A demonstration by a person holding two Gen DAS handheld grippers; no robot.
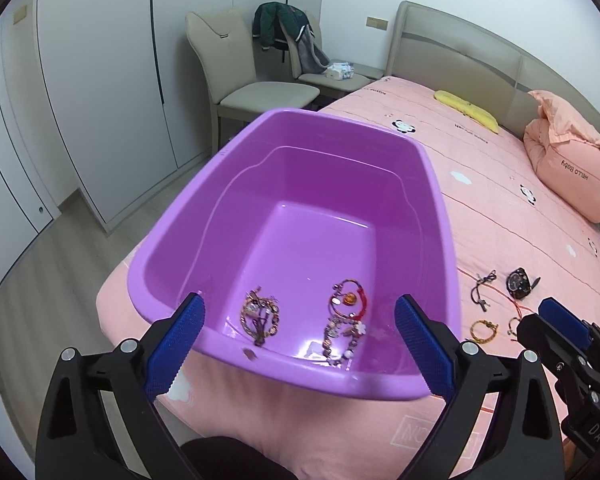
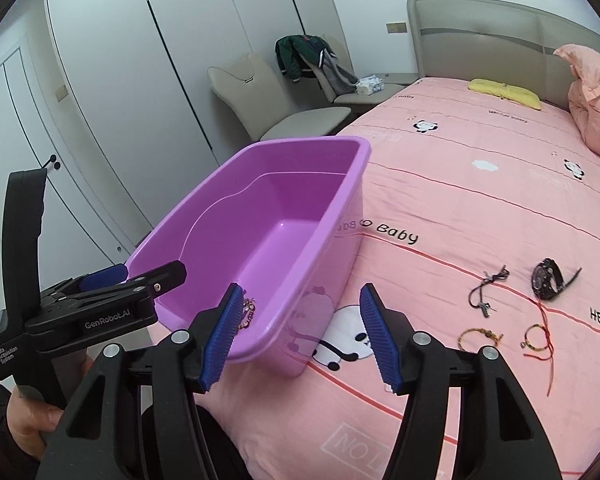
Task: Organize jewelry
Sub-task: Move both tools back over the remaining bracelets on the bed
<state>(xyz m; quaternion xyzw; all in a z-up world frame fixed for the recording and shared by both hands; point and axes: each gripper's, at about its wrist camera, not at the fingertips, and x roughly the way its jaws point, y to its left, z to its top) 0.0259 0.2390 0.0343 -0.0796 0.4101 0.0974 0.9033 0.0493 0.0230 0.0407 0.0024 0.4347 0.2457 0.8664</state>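
Both empty, the left claw [image 1: 300,340] and right claw [image 2: 300,336] are gaping wide; next, the right should be reaching for the beaded bracelet [image 2: 480,338] on the bed [image 2: 460,200], destined for the purple tub [image 2: 340,184].

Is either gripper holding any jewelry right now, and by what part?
Nothing is held. The left gripper and right gripper are both open and empty.
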